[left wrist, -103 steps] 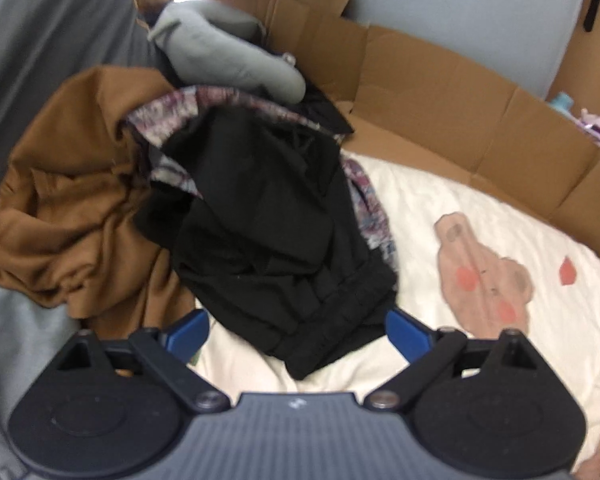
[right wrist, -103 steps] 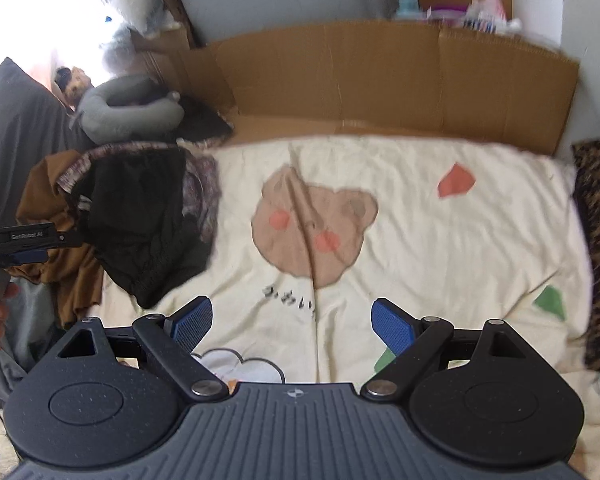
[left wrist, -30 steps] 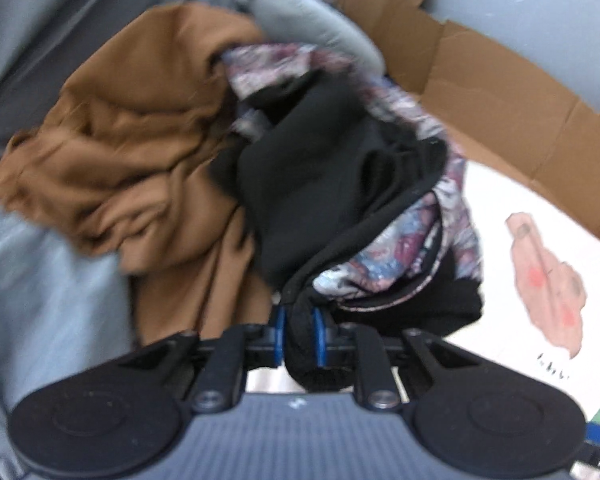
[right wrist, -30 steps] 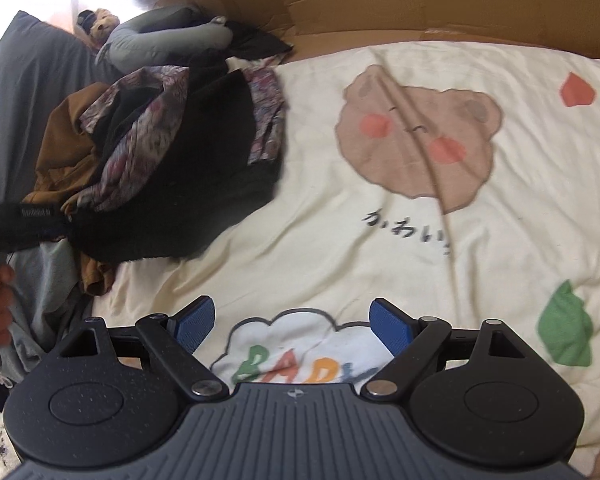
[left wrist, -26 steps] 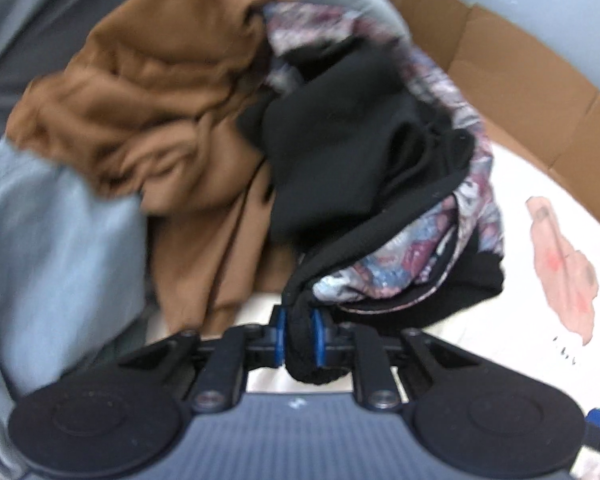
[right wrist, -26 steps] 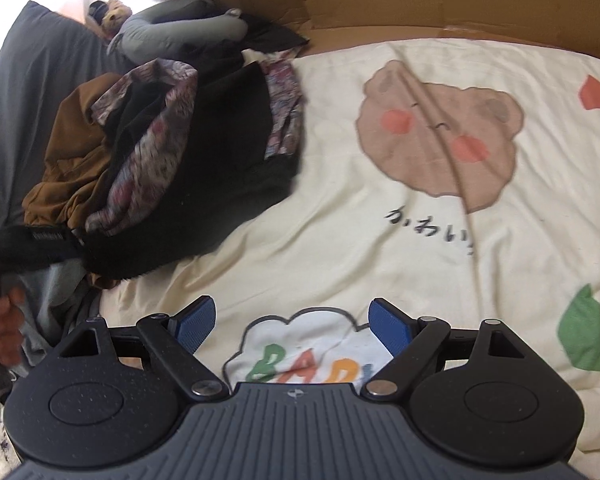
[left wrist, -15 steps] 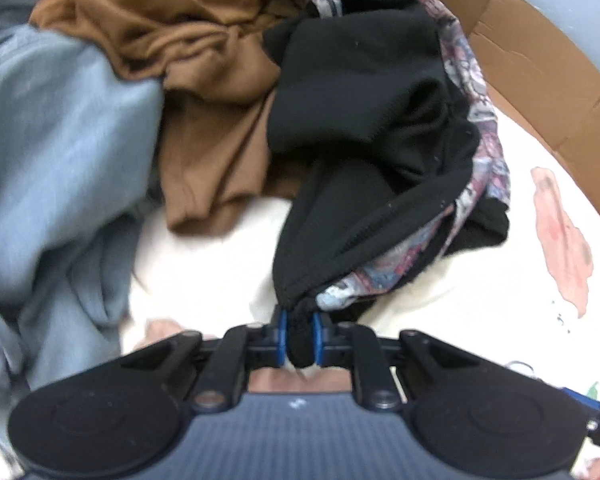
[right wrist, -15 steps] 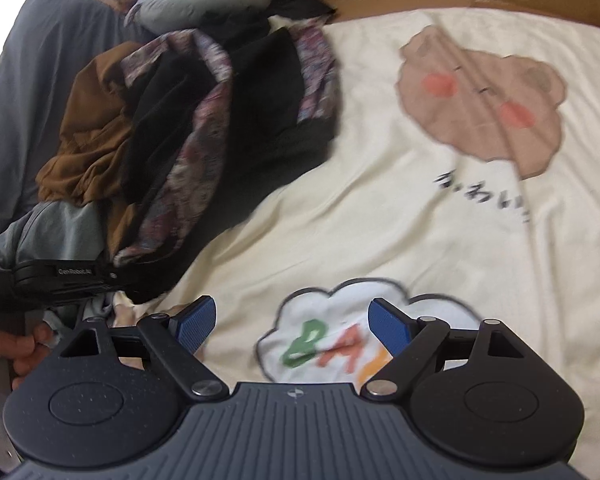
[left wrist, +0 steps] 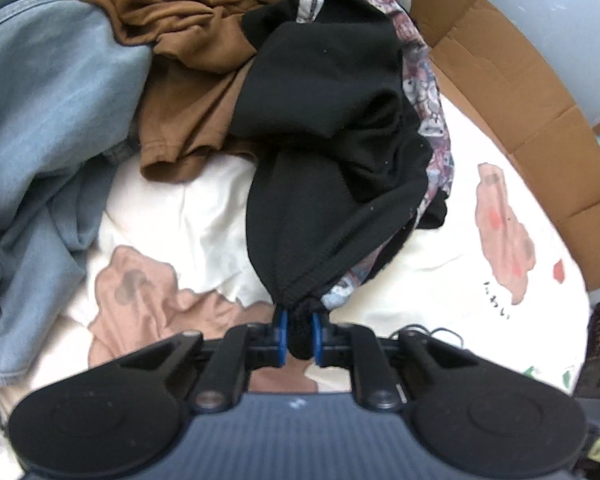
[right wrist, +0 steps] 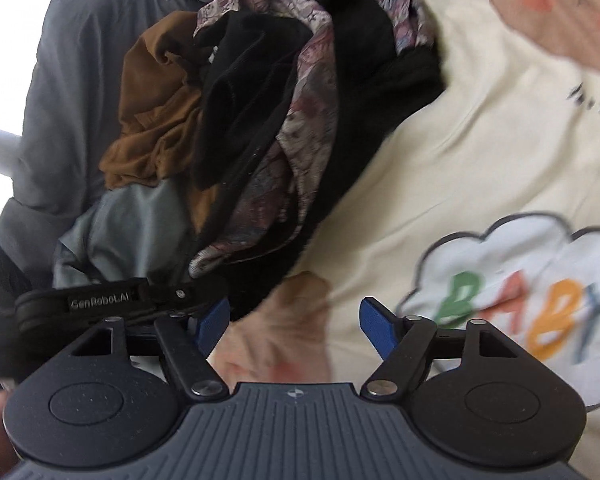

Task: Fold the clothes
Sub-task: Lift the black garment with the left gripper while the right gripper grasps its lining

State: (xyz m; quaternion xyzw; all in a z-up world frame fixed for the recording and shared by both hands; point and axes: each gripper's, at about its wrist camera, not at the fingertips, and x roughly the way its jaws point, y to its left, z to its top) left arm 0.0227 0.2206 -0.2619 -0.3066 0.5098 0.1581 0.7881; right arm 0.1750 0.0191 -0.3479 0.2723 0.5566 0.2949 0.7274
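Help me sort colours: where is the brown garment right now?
In the left wrist view the brown garment lies crumpled at upper centre, between the blue denim piece on its left and the black garment on its right.

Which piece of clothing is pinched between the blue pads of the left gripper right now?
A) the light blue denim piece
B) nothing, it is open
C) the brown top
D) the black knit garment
D: in the left wrist view the left gripper has its pads closed on the ribbed edge of the black knit garment, while the brown top and the light blue denim piece lie apart.
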